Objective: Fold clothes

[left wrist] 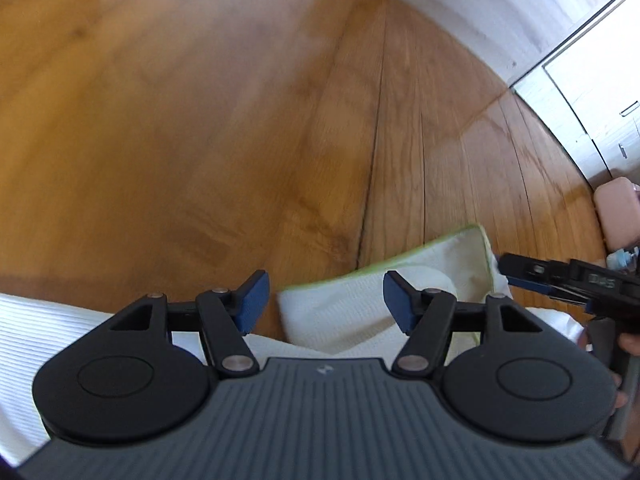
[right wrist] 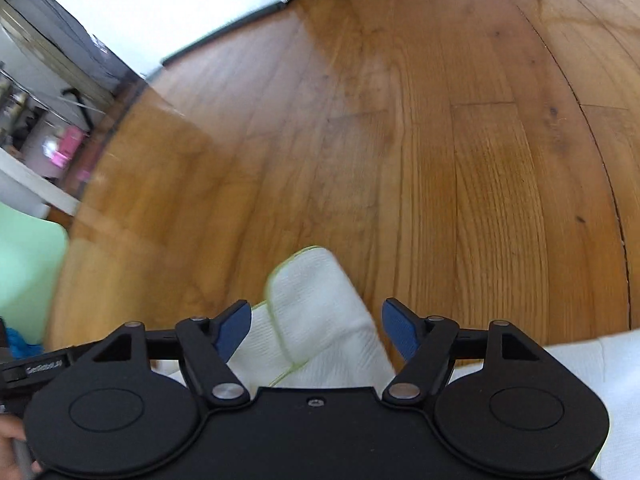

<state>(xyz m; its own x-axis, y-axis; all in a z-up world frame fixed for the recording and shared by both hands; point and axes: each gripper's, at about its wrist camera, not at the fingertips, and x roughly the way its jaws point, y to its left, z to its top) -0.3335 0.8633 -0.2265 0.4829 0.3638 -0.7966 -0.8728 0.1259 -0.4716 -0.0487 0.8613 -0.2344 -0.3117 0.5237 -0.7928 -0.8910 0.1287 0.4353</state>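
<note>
One white, green-trimmed garment [left wrist: 360, 304], folded.

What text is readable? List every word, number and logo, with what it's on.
On the left gripper body: small pale emblem, no letters.
On the left gripper's side, right wrist view: pale lettering, too blurred to read.
On the right gripper side, left wrist view: pale characters, possibly "D45", not reliably readable.

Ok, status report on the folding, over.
Left gripper open, empty. Right gripper open, empty. White cloth with green trim bunched on wood floor. Nothing in the way.
</note>
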